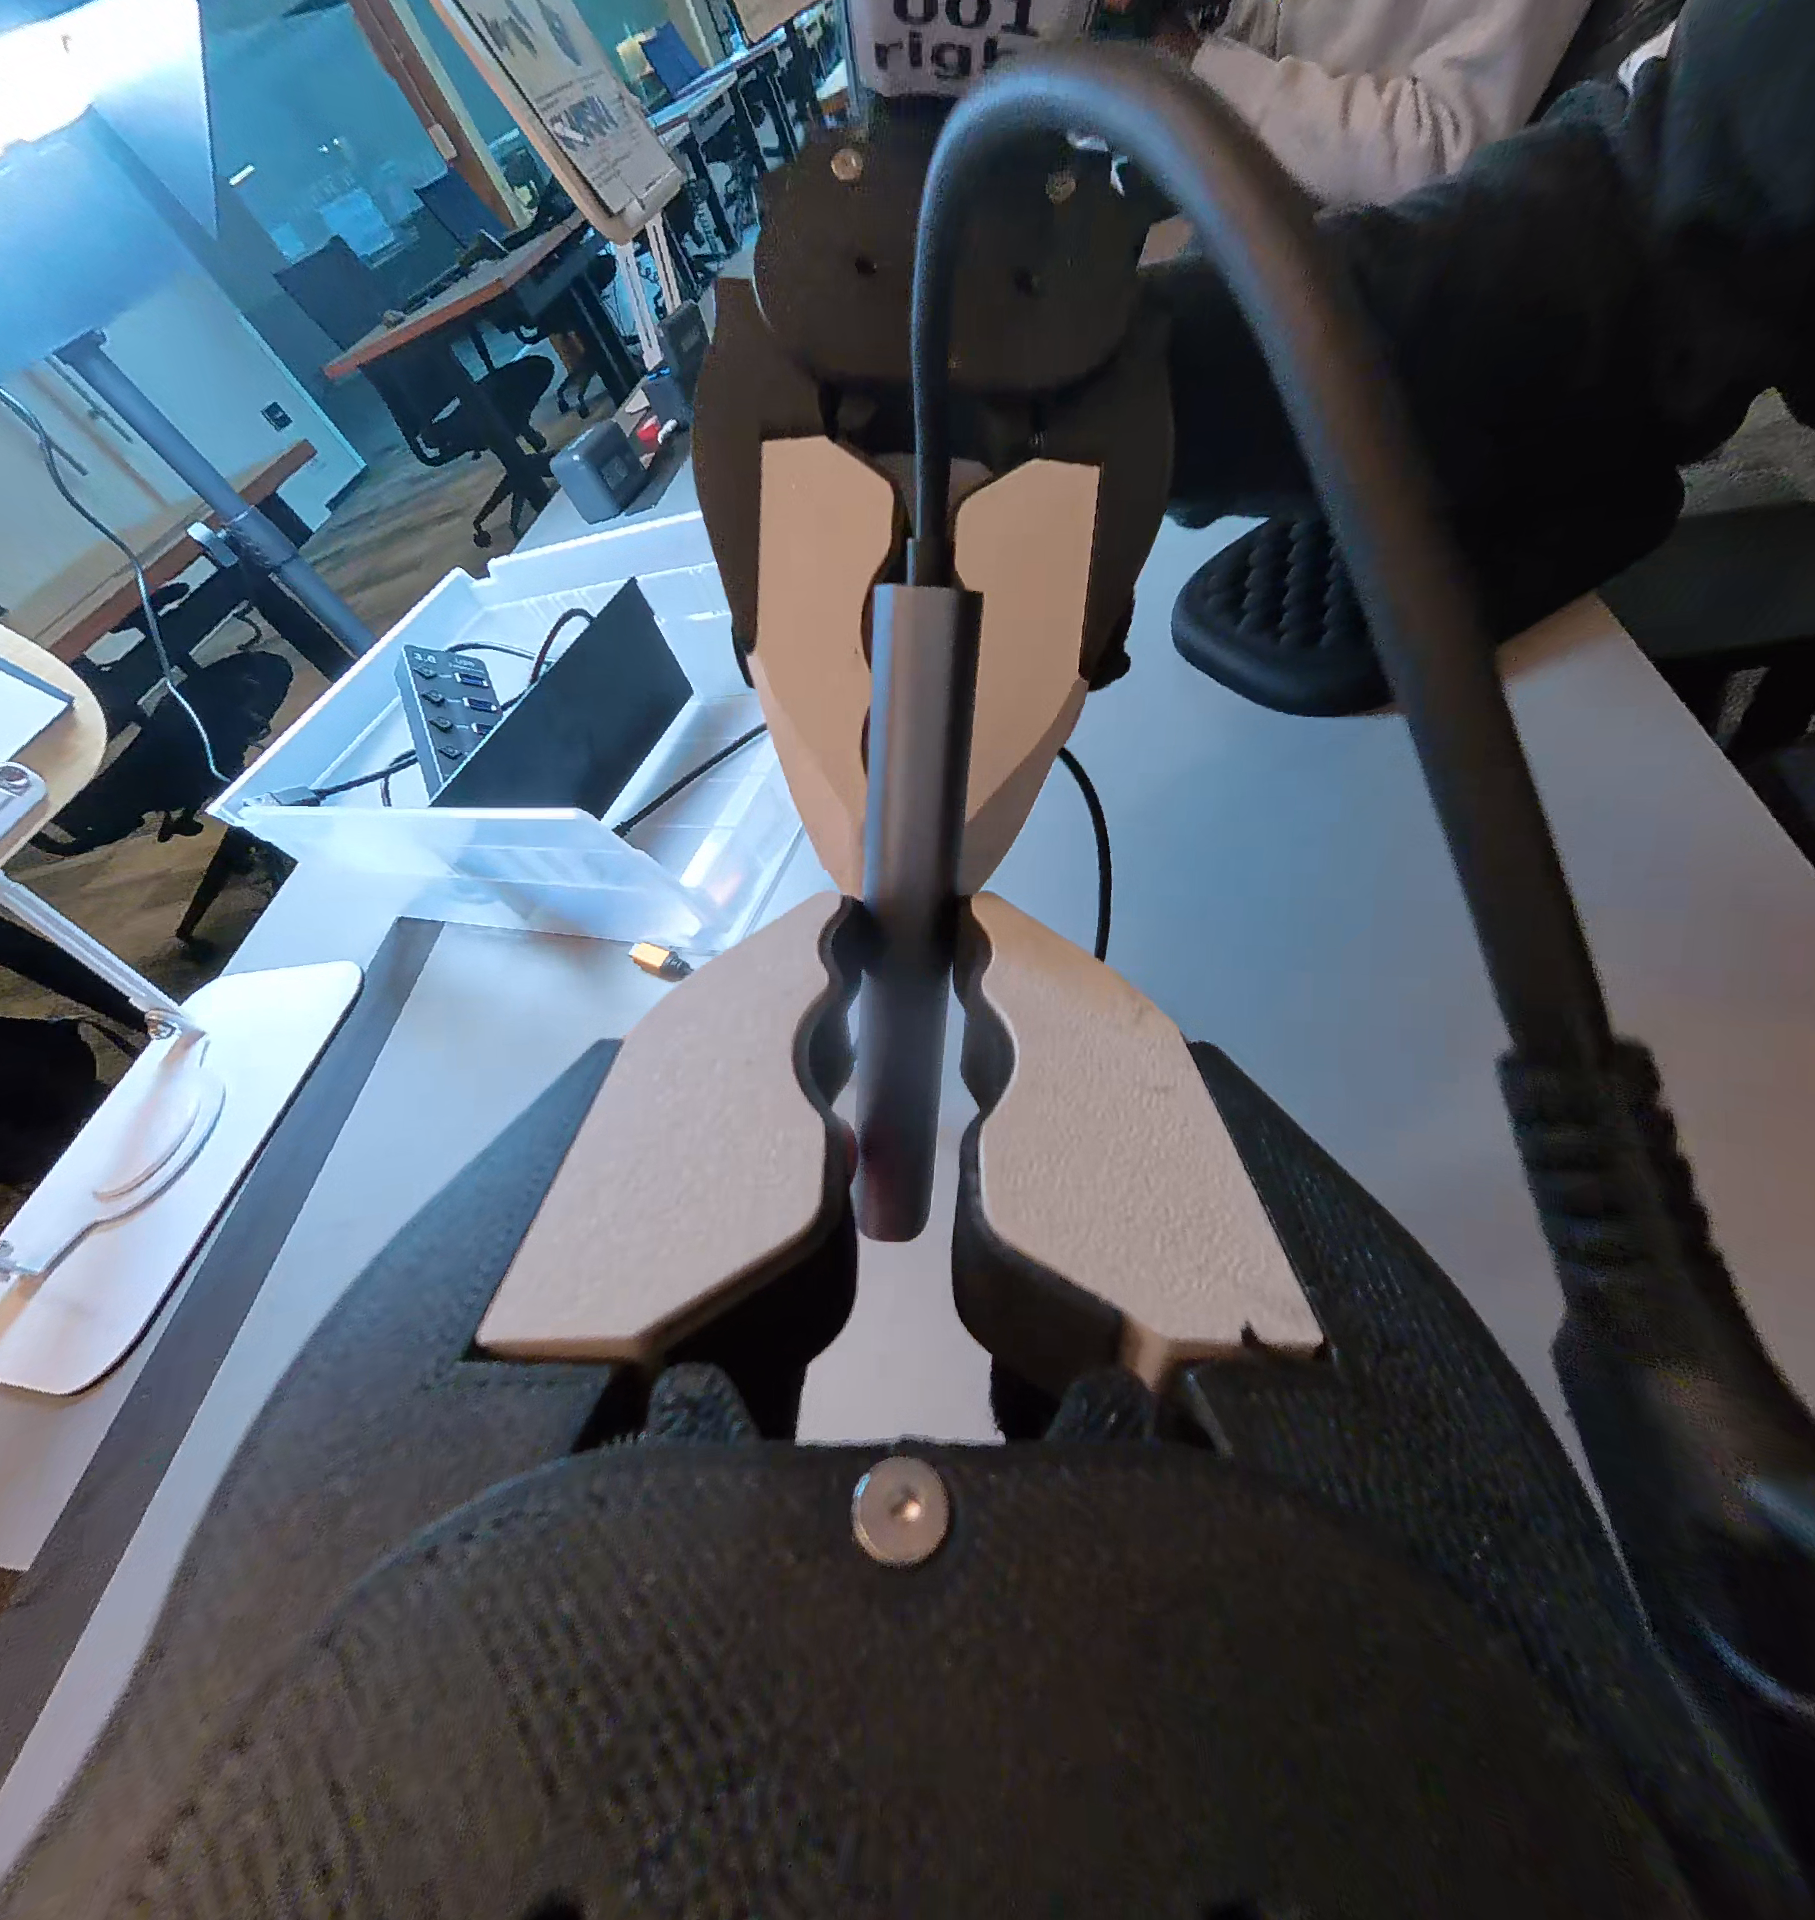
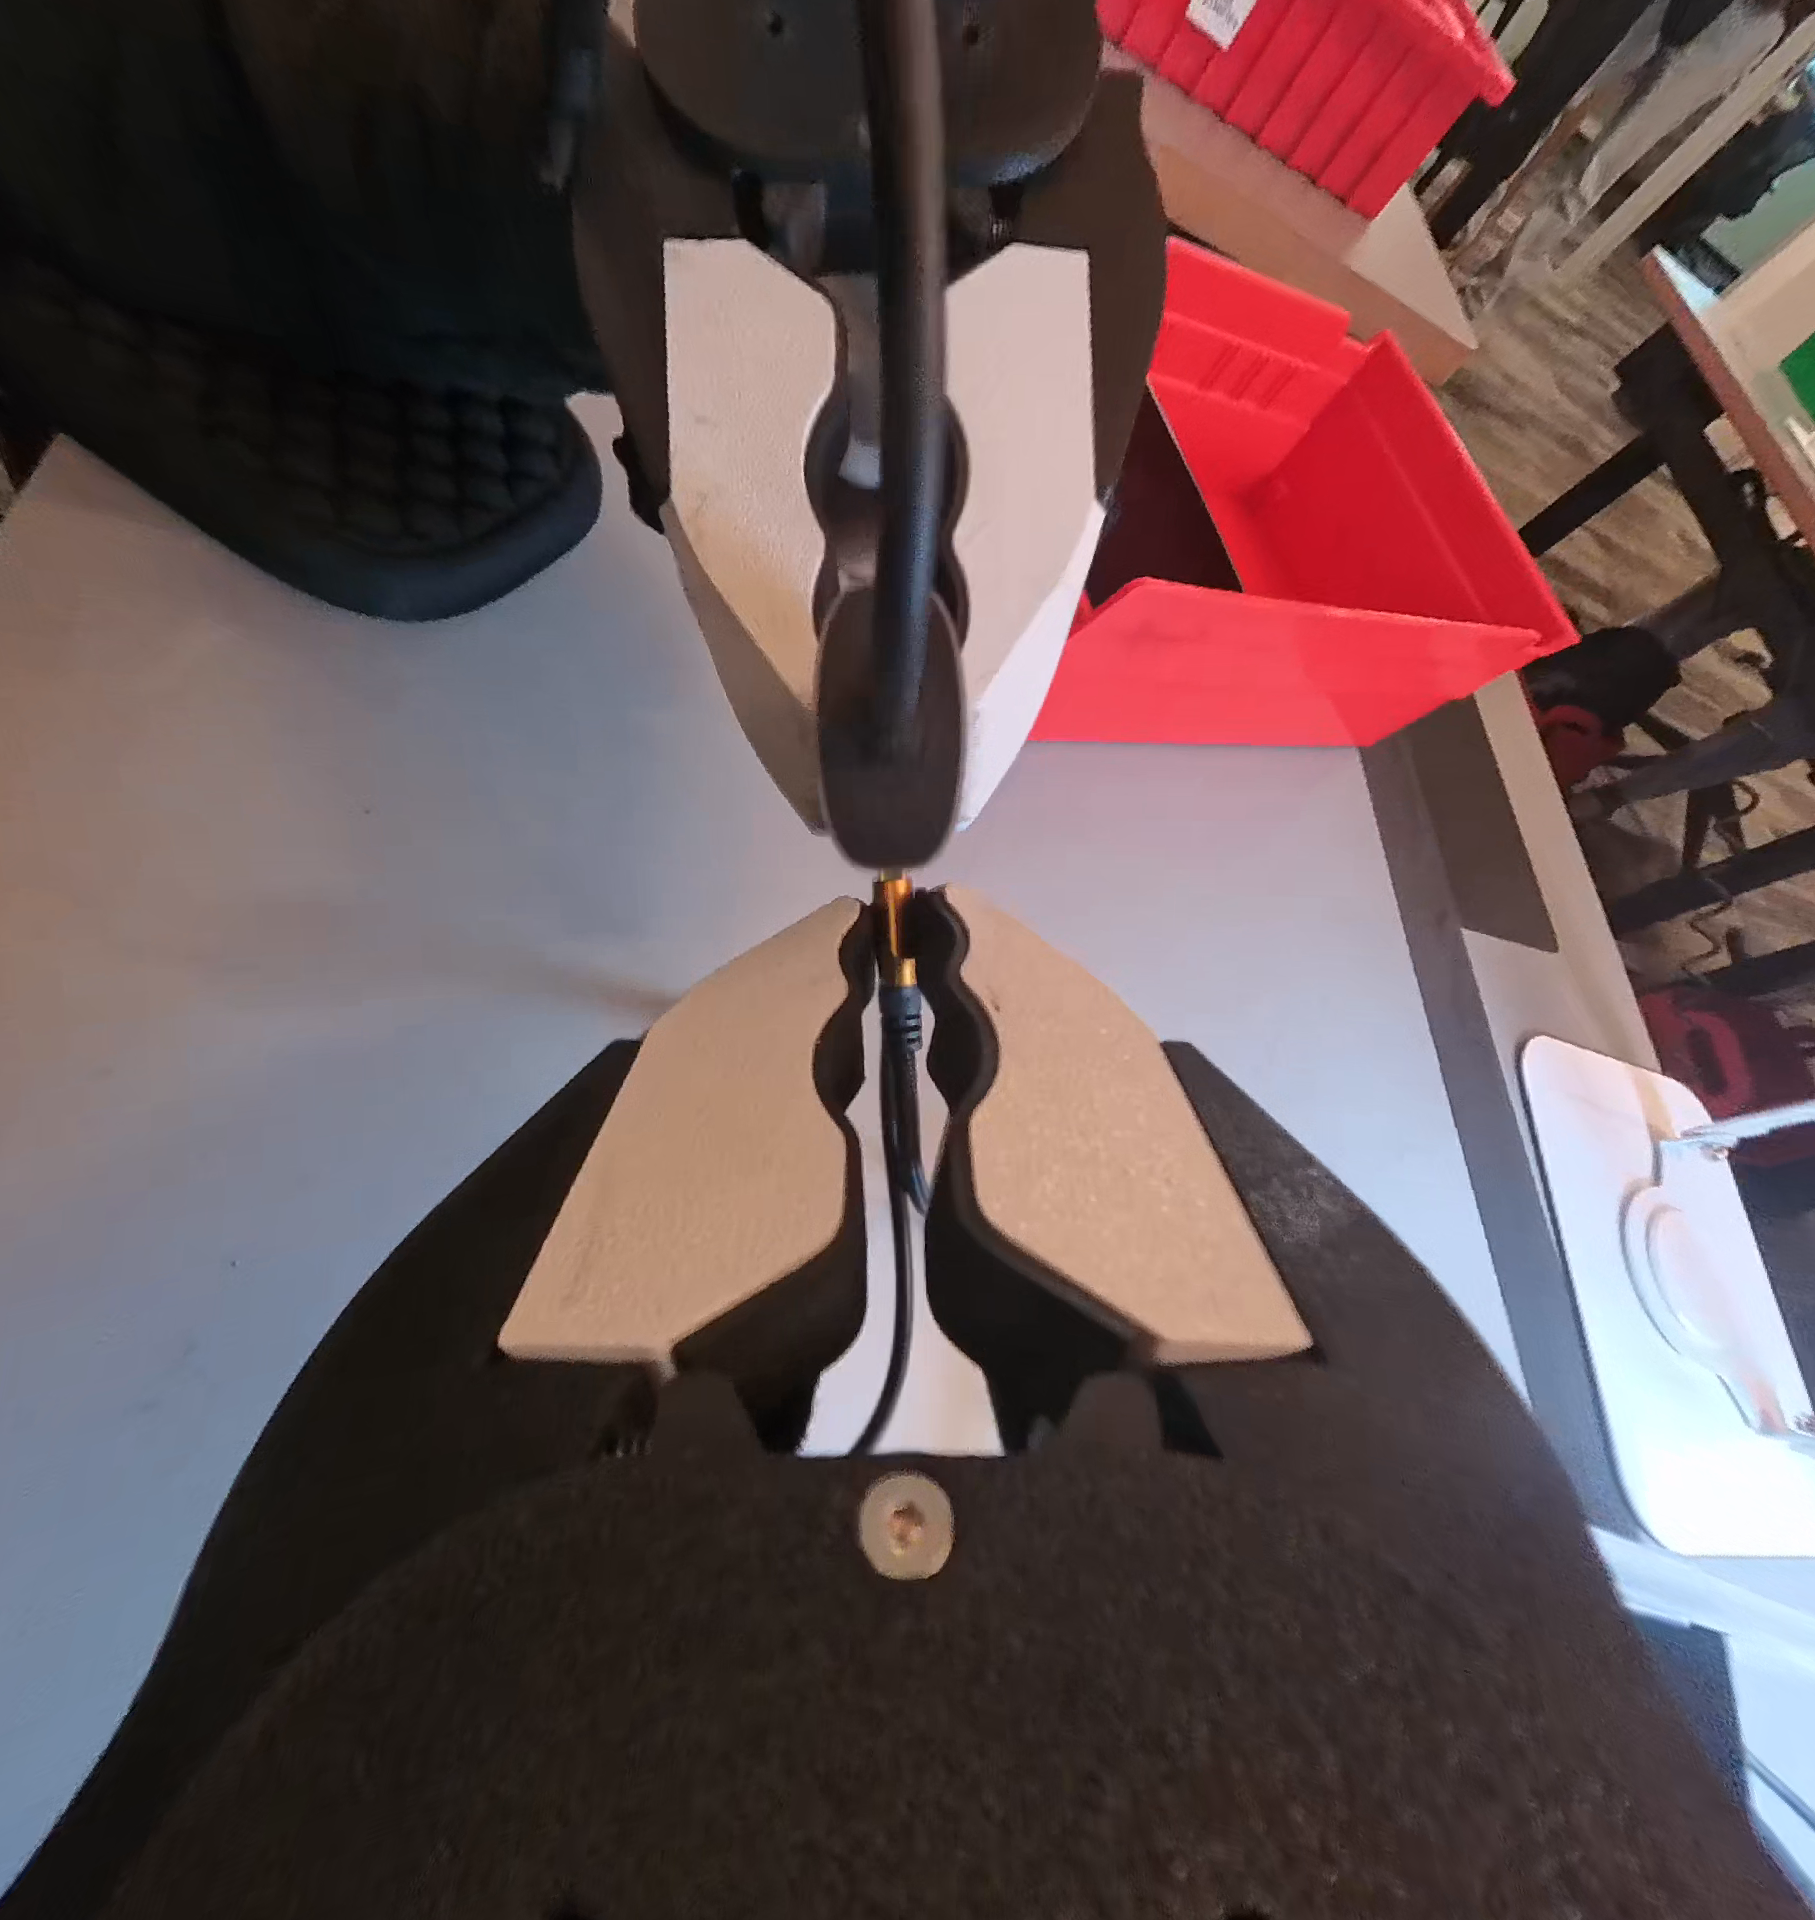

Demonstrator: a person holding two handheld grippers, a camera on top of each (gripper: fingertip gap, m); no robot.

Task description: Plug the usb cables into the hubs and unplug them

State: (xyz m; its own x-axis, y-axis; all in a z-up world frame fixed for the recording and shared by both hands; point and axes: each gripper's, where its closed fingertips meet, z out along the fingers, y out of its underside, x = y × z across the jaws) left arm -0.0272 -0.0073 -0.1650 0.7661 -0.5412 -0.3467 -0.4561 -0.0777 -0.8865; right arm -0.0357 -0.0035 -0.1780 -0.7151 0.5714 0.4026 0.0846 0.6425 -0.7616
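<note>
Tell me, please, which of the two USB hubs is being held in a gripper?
The slim grey hub, clamped between the fingers of the left gripper above the table; the other hub, with a row of ports, sits in the clear tray.

Left tool (image 1: 903, 997) clamping slim grey hub (image 1: 908, 883), right tool (image 1: 918, 727) opposite

My left gripper (image 1: 903, 935) is closed on a slim grey hub (image 1: 908, 831), held edge-up and lengthwise between the pads, above the white table. Its thick black lead (image 1: 1298, 343) arches up from the far end and back past my right side. My right gripper (image 2: 908, 914), facing it, pinches a gold-collared USB plug (image 2: 892, 930), tip at the hub's end face; whether it is seated cannot be told. Its thin black cable (image 2: 898, 1299) trails back between the fingers.

A second grey hub (image 1: 446, 707) with blue ports lies in a clear tray to my left. A loose gold plug (image 1: 659, 958) rests beside the tray.
</note>
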